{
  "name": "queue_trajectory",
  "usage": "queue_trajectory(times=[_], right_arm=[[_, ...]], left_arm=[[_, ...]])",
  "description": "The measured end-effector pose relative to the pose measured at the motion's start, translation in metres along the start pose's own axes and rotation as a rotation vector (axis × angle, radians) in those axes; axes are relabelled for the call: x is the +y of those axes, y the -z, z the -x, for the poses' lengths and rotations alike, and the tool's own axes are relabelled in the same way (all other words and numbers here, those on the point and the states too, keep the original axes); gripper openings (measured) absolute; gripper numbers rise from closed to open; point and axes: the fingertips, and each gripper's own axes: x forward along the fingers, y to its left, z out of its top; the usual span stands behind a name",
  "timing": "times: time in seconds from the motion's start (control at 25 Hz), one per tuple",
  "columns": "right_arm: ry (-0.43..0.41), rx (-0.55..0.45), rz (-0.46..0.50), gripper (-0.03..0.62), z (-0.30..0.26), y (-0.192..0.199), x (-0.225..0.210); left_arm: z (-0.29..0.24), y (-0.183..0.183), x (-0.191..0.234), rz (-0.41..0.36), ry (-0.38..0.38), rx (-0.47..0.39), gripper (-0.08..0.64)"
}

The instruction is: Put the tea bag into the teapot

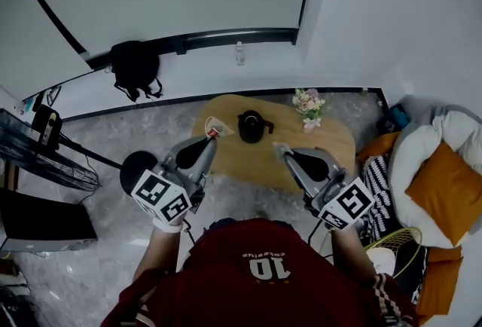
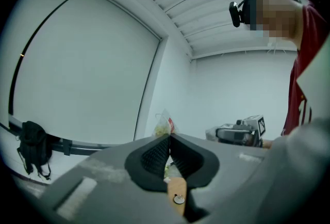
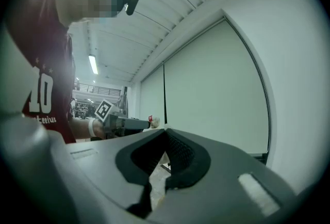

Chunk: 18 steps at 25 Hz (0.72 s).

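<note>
Left gripper view: my left gripper clamped the tea bag, only its top showing beyond the jaws; my right gripper was closed.

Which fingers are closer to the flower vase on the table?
Right. The right fingers sit near the flower vase, on its near side; the left fingers are across the teapot from it.

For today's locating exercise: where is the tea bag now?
The tea bag is pinched by the left gripper, left of centre in the head view, just left of the black teapot.
</note>
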Motion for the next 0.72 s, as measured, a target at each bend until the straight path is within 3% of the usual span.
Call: queue_trajectory(times=[0.44, 0.72], right_arm=[[0.008, -0.001, -0.023, 0.005, -0.006, 0.01, -0.038], [0.062, 0.006, -0.066, 0.005, -0.021, 0.031, -0.064]], left_arm=[[-0.027, -0.004, 0.007, -0.031, -0.015, 0.02, 0.005], [-0.039, -0.003, 0.022, -0.043, 0.001, 0.038, 0.005]])
